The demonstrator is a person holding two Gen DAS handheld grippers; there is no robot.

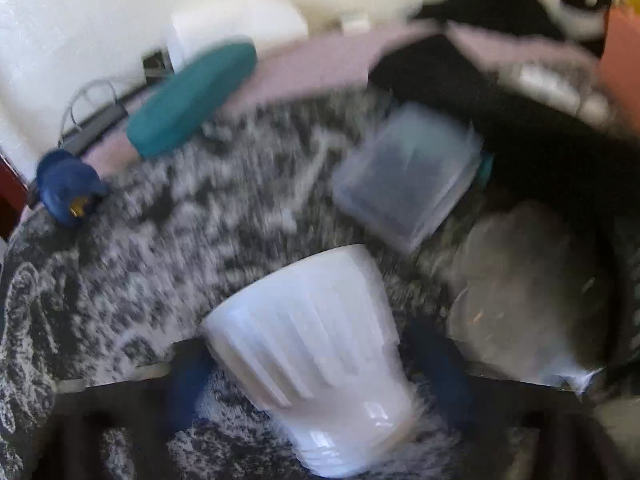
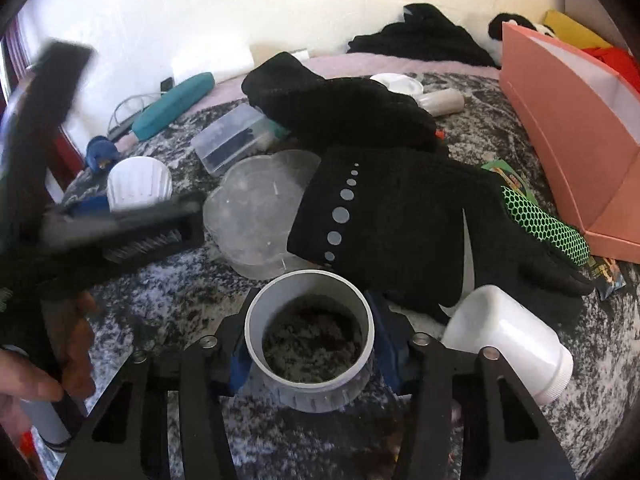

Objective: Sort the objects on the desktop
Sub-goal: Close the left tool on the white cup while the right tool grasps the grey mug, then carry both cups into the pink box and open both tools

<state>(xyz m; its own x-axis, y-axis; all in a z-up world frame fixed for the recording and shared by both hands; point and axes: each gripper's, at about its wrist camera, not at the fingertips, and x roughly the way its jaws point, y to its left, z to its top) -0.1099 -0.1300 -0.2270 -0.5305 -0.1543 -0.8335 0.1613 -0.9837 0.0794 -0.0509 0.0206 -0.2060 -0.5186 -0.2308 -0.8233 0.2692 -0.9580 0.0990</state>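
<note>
left gripper [image 1: 316, 364]: mine, clamped on the white ribbed cup [image 1: 316, 360], tilted, pretty blurry here
right gripper [image 2: 310, 344]: closed around a grey open tube piece [image 2: 310, 336], held just above the speckled grey cover [image 2: 160, 300]
black gloves [image 2: 400, 220]: piled right beyond the tube
white bottle [image 2: 508, 344]: lying on its side, just right of my right gripper
pink box [image 2: 572, 148]: far right
teal case [image 1: 192, 100]: far back left

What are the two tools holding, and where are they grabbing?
The left tool holds a white ribbed cup by its sides. The right tool grips an open grey ring-shaped piece by its sides.
</note>
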